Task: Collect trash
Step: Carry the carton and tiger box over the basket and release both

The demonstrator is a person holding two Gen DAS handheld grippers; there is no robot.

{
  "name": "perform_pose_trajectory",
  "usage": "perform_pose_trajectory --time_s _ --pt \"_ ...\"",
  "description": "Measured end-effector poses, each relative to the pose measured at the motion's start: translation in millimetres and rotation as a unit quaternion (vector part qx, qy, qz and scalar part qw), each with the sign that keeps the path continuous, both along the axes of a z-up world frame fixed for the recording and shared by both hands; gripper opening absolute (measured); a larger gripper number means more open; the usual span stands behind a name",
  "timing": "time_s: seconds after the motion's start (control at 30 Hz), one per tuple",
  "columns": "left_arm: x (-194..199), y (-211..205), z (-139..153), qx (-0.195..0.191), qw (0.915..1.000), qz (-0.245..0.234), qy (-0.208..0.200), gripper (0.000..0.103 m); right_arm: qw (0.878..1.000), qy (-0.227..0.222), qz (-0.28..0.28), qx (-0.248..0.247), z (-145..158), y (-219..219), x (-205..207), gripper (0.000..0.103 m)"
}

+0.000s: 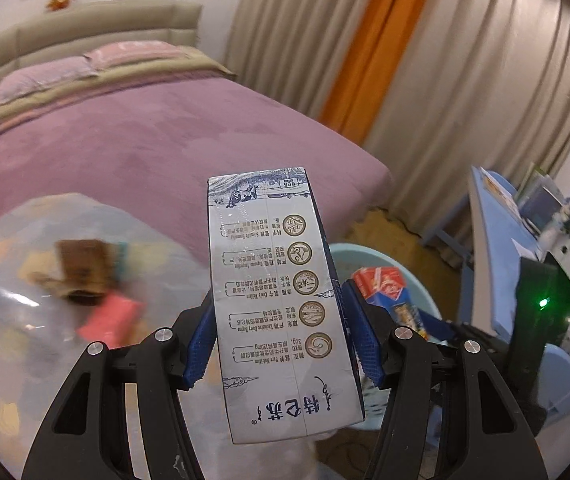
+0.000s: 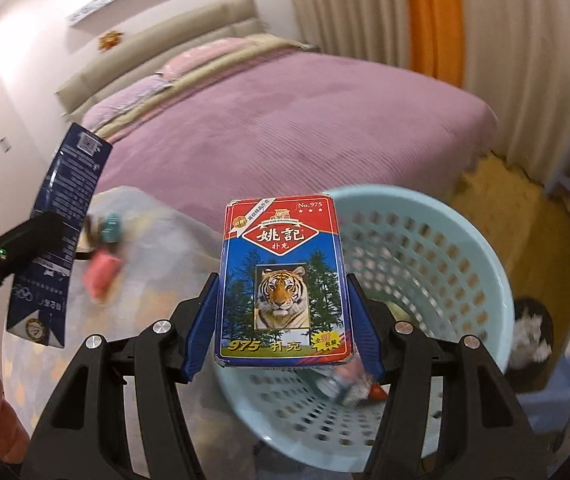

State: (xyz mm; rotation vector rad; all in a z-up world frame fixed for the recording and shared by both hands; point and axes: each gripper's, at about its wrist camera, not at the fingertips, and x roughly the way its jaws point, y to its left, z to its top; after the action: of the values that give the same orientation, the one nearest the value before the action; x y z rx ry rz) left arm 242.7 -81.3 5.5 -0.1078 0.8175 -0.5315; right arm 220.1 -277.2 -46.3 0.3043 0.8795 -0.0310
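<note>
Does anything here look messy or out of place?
Yes. Loose litter lies on the round table: a clear bottle, a pink packet and a brown box. Both grippers already hold trash: the left gripper a milk carton, the right gripper a card box above the blue basket.

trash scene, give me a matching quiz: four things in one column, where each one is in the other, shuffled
Things:
1. milk carton
2. playing card box
3. pink packet
4. blue basket

Places:
A. lying on the patterned cloth
B. on the floor by the bed
C. in the left hand-held gripper
D. in the right hand-held gripper

Pairs: 1-C, 2-D, 3-A, 4-B
</note>
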Motion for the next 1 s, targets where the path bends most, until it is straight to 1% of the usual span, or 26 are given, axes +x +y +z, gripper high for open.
perform_pose_trajectory --time_s 0.1,0.23,0.37,0.43,0.47,0.63,0.73,0.8,1.0 --pt "5 -19 -9 -0.002 0.9997 -0.022 0.013 0.057 1.000 0.019 -0.018 0.004 -15 -17 -2 0.057" --pt "7 -42 -21 0.008 0.9988 -0.044 0.020 0.058 0.998 0.042 -0.034 0.009 -33 -34 -1 0.057" --pt "8 -59 -31 0.017 0.9977 -0.062 0.024 0.059 0.998 0.052 -0.043 0.012 -42 -41 -3 0.058" --pt "7 -62 -34 0.015 0.9977 -0.063 0.019 0.067 0.997 0.056 -0.046 0.012 -44 -43 -6 0.058" --pt "6 -62 -35 0.014 0.9980 -0.061 0.014 0.071 0.997 0.057 -0.047 0.012 -45 -44 -7 0.058" --pt "3 -62 -37 0.014 0.9981 -0.058 0.014 0.071 0.996 0.060 -0.063 0.019 -48 -56 -9 0.059" --pt "-1 -57 -36 0.013 0.9984 -0.055 0.011 0.071 0.996 0.057 -0.063 0.019 -47 -59 -11 0.059" --pt "-3 -53 -35 0.014 0.9987 -0.049 0.009 0.071 0.997 0.053 -0.059 0.018 -45 -55 -12 0.059" --pt "-10 -31 -30 -0.001 0.9996 -0.025 0.008 0.071 0.999 0.039 -0.032 0.006 -34 -34 -14 0.059"
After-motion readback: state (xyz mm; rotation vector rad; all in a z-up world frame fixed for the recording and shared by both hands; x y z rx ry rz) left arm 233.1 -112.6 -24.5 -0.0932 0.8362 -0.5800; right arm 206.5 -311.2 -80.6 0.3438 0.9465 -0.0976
